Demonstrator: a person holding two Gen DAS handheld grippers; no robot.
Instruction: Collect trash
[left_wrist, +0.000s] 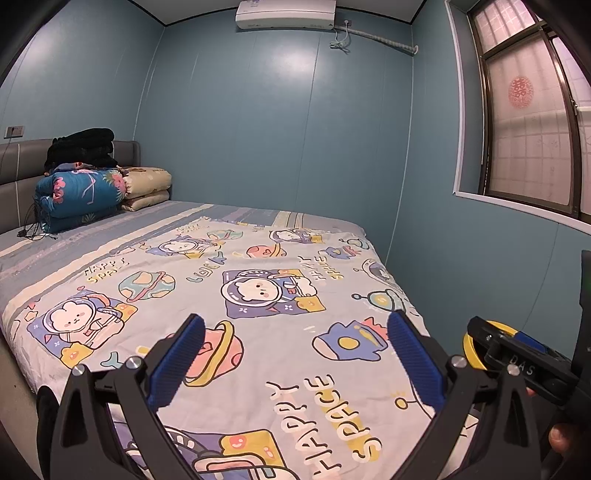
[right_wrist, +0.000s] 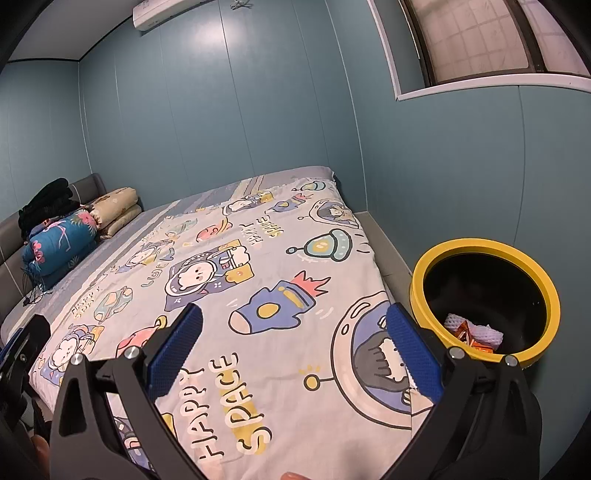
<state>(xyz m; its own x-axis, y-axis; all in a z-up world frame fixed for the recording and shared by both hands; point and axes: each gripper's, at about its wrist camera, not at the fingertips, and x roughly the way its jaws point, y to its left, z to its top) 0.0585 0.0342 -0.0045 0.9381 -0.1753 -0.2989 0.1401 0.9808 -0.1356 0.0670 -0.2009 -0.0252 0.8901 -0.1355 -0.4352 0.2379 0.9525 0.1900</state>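
A round bin with a yellow rim (right_wrist: 484, 295) stands on the floor at the bed's right side; white foam netting and orange wrappers (right_wrist: 471, 332) lie in its dark inside. In the left wrist view only a slice of the yellow bin (left_wrist: 476, 347) shows behind the other tool. My right gripper (right_wrist: 295, 339) hovers open over the bed's near right corner, just left of the bin, with nothing between its blue pads. My left gripper (left_wrist: 295, 345) is open and empty above the cartoon bedspread (left_wrist: 229, 295). No loose trash shows on the bedspread.
Folded quilts (left_wrist: 85, 195) and a black bundle (left_wrist: 83, 147) are stacked by the grey headboard (left_wrist: 14, 173). A black cable (left_wrist: 31, 229) lies beside them. Blue walls close in the bed's far side and right side; a window (left_wrist: 528, 122) sits upper right.
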